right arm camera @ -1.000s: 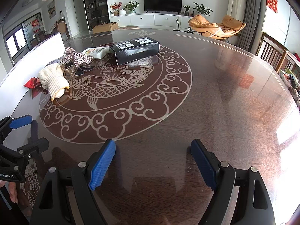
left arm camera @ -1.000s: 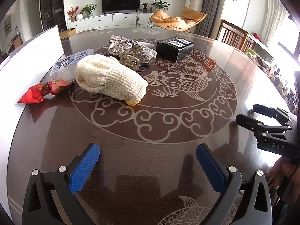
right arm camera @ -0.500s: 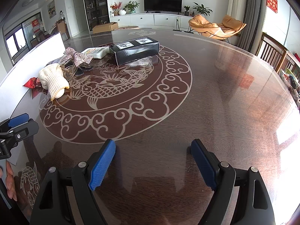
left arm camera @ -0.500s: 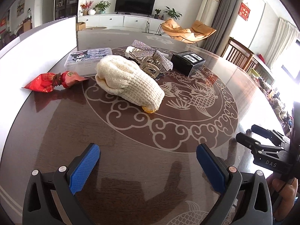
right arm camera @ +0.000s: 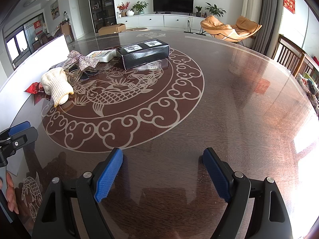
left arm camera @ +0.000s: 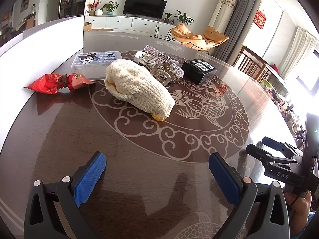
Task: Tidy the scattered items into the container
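Left wrist only: cartoon-printed plastic case (left arm camera: 95,60)

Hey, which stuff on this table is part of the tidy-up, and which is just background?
Job:
knit glove
red candy wrapper
rhinestone bow clip
black box
clear plastic case

Background:
TV
orange chair
potted plants

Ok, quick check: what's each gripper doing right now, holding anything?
Left gripper: open, nothing between the pads, above bare table.
Right gripper: open, empty, also over bare table.
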Demonstrator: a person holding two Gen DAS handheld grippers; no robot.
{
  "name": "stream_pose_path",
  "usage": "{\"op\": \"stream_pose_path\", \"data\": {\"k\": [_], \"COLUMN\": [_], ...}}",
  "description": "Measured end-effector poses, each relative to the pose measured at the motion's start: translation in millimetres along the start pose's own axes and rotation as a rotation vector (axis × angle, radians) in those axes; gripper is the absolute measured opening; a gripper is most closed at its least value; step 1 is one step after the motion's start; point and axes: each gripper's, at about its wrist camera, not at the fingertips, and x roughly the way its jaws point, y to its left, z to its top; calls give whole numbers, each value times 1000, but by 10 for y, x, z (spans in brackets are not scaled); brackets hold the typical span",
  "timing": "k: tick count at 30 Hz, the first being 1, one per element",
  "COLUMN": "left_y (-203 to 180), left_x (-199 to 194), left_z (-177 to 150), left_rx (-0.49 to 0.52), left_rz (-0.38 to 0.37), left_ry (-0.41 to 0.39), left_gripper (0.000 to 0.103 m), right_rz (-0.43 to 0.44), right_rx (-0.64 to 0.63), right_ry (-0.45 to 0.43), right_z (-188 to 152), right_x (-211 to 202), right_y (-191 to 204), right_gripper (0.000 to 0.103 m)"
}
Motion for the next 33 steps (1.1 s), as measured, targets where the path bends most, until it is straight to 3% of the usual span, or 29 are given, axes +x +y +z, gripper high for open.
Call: {"op": "stream_pose_path", "data": {"k": [29,33], "left_y": [25,64], "left_x": [1,1], "left_z": [1,91], "left_rx": [-8,-56], "left_rz": [-13,6], "left_ry": [-1,26], "left_gripper": [103,103], "right_rz": [7,7], "right_rx": [5,5], "right_ry": [-2,-2], "right_z": [-2,-1], "right_x": [-10,-11], "right_y": [14,20], "right_gripper": [84,84]}}
